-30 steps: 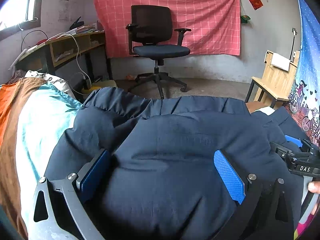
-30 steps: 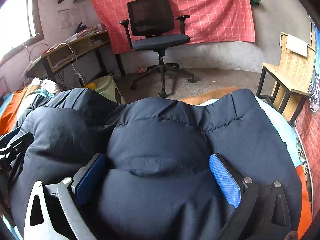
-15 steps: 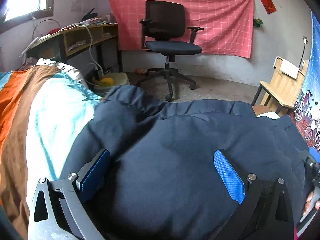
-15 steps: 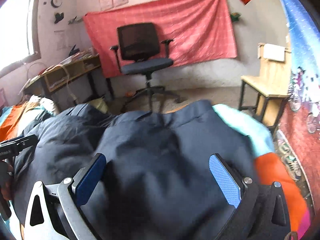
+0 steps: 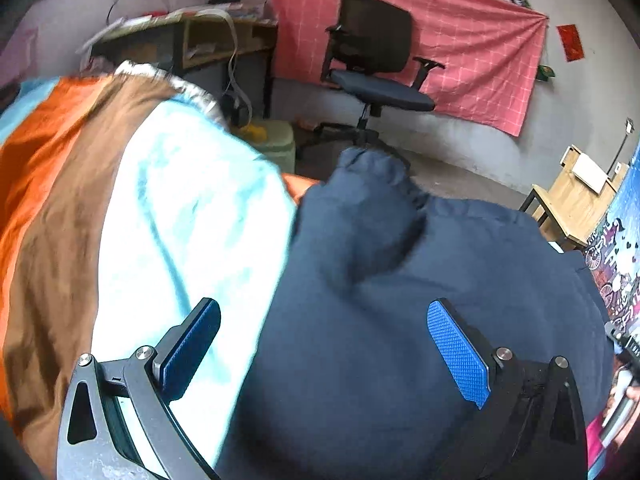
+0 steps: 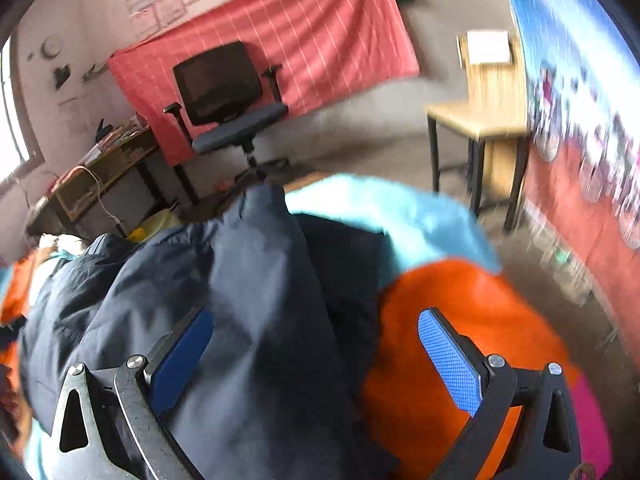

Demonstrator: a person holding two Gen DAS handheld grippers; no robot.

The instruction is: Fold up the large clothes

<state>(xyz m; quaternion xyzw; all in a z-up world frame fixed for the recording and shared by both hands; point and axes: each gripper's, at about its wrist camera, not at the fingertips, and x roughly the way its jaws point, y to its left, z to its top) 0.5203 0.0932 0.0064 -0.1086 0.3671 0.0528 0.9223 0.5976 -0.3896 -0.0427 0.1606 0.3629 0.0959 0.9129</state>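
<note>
Jaws of left gripper [image 5: 324,344] and right gripper [image 6: 316,344] gape wide over navy jacket [image 5: 400,320] on striped bedspread [image 5: 180,220].

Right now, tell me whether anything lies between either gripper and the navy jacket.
Nothing visible does. The navy jacket already fills the space in front of the open left gripper, and its right edge sits between the open right gripper's fingers, on the striped bedding.

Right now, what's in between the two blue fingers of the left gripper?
In the left wrist view, the open left gripper spans the edge of the dark navy jacket, with a strip of the light blue bedcover beside it.
</note>
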